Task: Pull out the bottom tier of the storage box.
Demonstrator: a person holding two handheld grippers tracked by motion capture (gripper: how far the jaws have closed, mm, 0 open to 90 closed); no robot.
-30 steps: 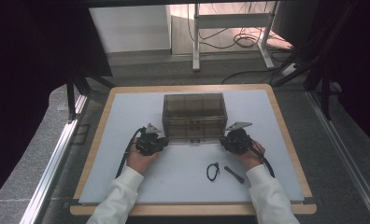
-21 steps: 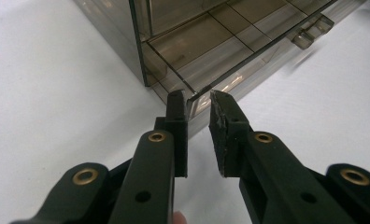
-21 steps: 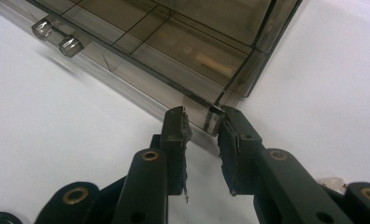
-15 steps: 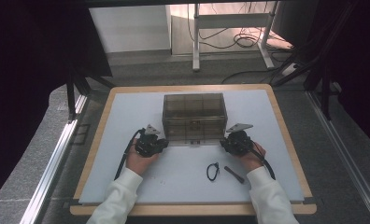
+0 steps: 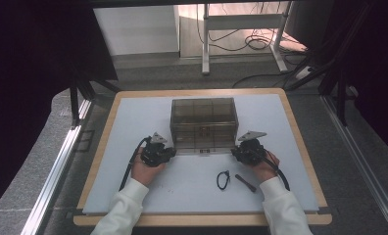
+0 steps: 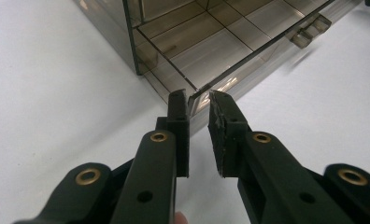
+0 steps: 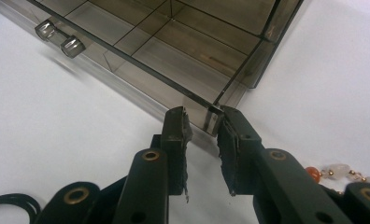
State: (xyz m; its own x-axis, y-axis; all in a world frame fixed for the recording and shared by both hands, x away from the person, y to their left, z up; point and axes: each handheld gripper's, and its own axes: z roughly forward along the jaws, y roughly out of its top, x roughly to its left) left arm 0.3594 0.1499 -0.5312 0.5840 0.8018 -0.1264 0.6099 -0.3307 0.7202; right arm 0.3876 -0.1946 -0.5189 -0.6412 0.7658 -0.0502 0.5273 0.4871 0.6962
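A smoky see-through box (image 5: 204,125) with inner compartments stands mid-table, its two clasps (image 7: 61,39) on the front wall. My left gripper (image 5: 173,152) is at its front left corner. In the left gripper view that gripper (image 6: 197,100) is narrowly open, and the corner of the box (image 6: 192,60) lies between its tips. My right gripper (image 5: 233,151) is at the front right corner. In the right gripper view it (image 7: 204,116) is also narrowly open, with the corner of the box (image 7: 192,60) up against the right-hand pad (image 7: 227,140).
A black cord loop (image 5: 223,179) and a short dark stick (image 5: 245,182) lie on the white mat (image 5: 133,117) in front of the box. A string of orange and pale beads (image 7: 337,171) lies beside the right gripper. A wooden rim (image 5: 300,142) frames the mat.
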